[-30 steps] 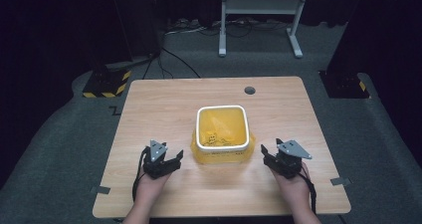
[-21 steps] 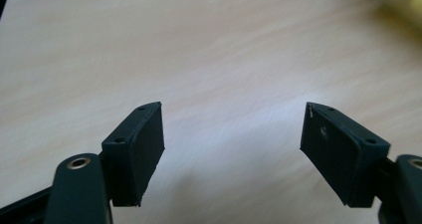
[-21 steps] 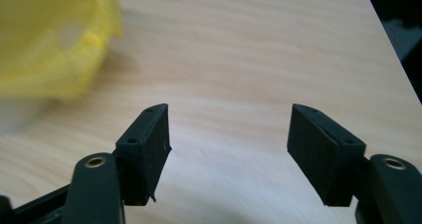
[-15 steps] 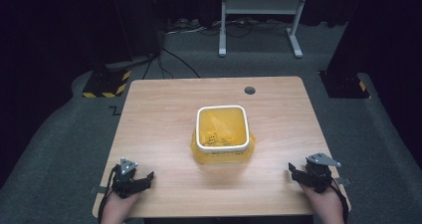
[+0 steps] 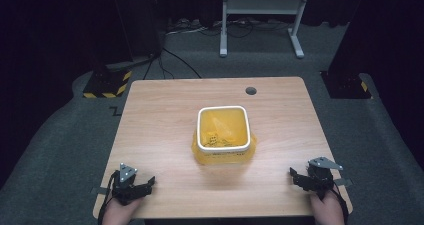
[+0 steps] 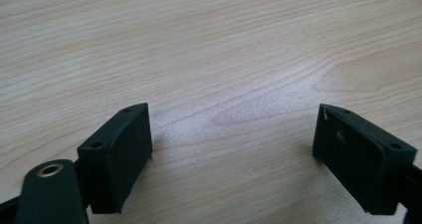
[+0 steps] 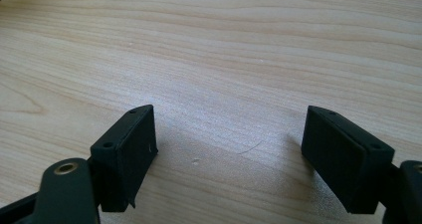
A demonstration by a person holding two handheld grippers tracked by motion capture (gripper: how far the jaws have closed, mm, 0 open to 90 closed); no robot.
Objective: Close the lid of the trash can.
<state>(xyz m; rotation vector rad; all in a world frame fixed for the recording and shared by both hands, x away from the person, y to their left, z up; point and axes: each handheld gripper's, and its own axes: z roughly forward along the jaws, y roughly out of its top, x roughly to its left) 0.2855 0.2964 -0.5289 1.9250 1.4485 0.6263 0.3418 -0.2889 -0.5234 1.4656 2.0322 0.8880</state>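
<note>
Yellow tub's [image 5: 223,152] small contents are indistinct.

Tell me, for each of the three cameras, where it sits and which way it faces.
High view: above the person's side, looking forward and down on the table and yellow bin; both hands with left gripper and right gripper enter from the bottom.
Left gripper view: rides the left gripper, looking along its open black fingers at bare wood.
Right gripper view: rides the right gripper, fingers open, nothing between.
Shared: both gripper views show the same wooden tabletop.
</note>
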